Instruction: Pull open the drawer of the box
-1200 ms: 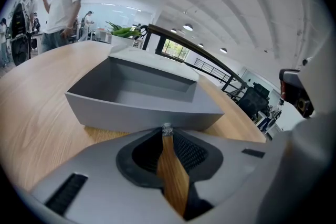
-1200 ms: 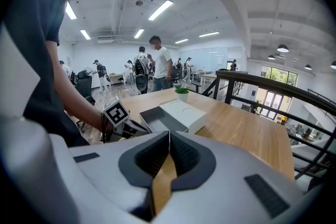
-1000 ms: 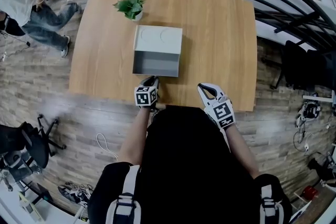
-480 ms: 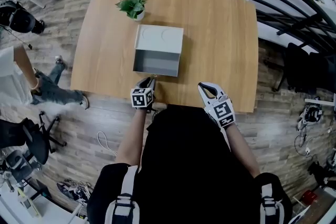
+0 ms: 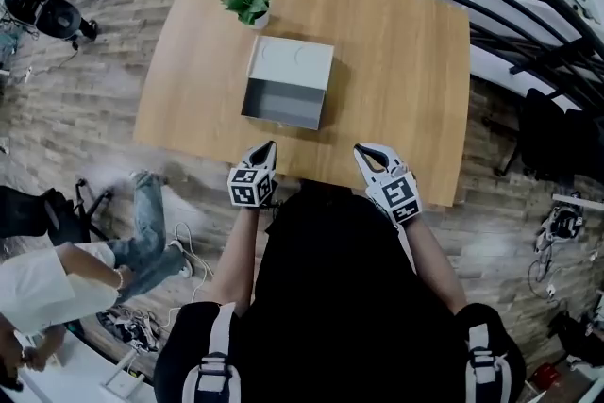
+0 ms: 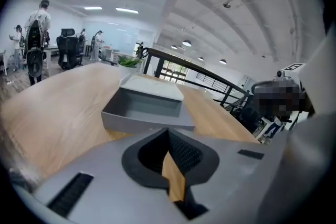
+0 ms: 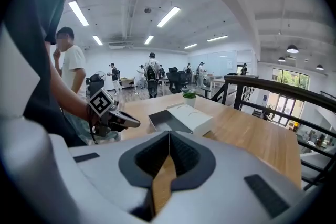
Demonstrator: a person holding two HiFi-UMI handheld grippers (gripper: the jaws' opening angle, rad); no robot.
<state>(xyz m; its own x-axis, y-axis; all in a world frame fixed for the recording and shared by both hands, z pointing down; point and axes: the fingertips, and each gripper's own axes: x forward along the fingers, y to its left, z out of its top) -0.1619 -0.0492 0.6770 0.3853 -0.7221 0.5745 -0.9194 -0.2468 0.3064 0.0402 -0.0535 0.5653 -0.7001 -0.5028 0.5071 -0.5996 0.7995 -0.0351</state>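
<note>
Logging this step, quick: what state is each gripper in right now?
Left gripper: closed, holding nothing.
Right gripper: closed, holding nothing.

A flat, pale grey rectangular box (image 5: 293, 59) lies level on the light wooden table (image 5: 406, 61), left of the tabletop's middle, with two faint circles pressed into its top. Its darker grey drawer (image 5: 282, 103) stands pulled out on the near side, toward the table's near edge, its shallow walls and floor in plain view.
</note>
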